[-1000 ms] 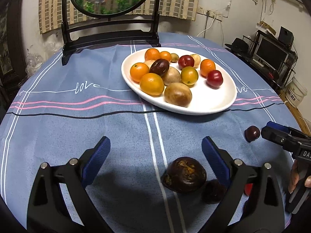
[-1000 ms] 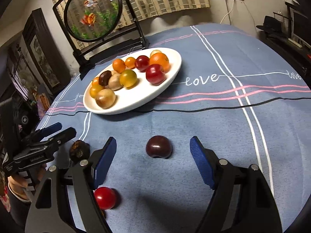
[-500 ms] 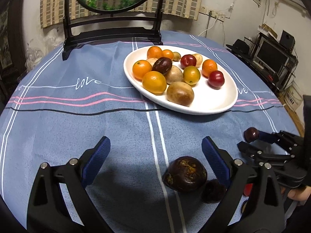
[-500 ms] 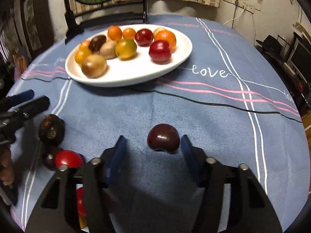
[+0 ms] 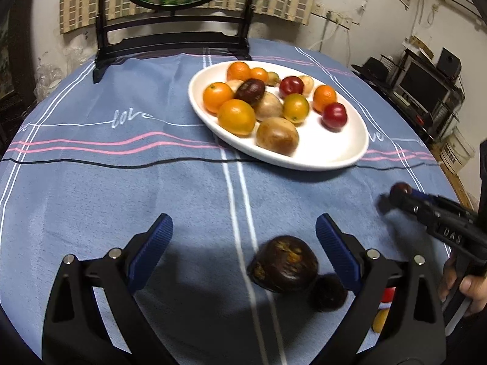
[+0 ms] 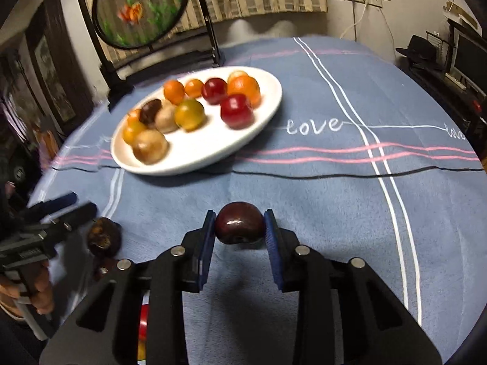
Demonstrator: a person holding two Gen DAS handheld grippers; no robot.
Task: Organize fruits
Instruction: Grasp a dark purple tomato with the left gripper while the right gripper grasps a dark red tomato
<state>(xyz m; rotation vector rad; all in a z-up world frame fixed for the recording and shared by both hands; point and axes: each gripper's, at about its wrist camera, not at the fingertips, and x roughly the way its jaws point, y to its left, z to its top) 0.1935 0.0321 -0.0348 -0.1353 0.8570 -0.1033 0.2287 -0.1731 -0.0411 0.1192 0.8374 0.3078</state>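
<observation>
Right wrist view: the right gripper (image 6: 239, 231) has its blue pads pressed on both sides of a dark red plum (image 6: 239, 226), which sits on the blue tablecloth (image 6: 319, 200).
Right gripper: clamped on the plum; in the left wrist view it shows at the right edge with the plum at its tip (image 5: 400, 189).
Left gripper (image 5: 242, 243): jaws wide, nothing between the pads; it hangs over the cloth just behind a dark brown fruit (image 5: 284, 263).
Dark brown fruit: on the cloth, nearer the left gripper's right finger, touching neither pad; a smaller dark fruit (image 5: 328, 292) lies just beside it.
Plate (image 5: 341, 149): white oval, well beyond both grippers, holding oranges, two red plums, brownish fruits and one dark fruit.
Loose fruit: a red one (image 5: 388, 294) and a yellow one (image 5: 380, 320) peek out behind the left gripper's right finger.
Hand (image 5: 470, 286): a person's fingers wrap the right gripper's handle at the picture's edge.
Background: a round fish painting on a black stand (image 6: 143, 6) at the far edge of the table.
</observation>
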